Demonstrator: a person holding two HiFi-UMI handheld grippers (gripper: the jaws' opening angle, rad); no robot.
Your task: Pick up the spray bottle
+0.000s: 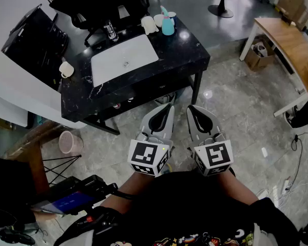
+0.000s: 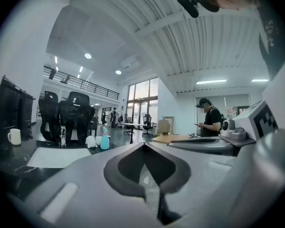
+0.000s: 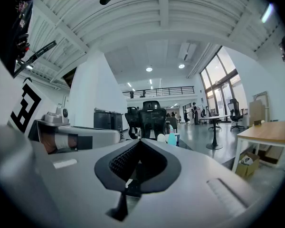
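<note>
Left claw (image 1: 169,106) and right claw (image 1: 191,108) pressed together, empty, well short of spray bottle (image 1: 167,22); could topple it on tabletop (image 1: 187,53) if driven in unspread.

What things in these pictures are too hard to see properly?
- Spray bottle: too small and far away in every view to tell how full it is.
- White objects beside it, head view: too small to name.
- Space under the black counter: hidden by its top.
- Wooden desk, head view: cut off by the right edge.

Bright ceiling lights, glossy floor glare, fisheye-bent dark edges in gripper views.
</note>
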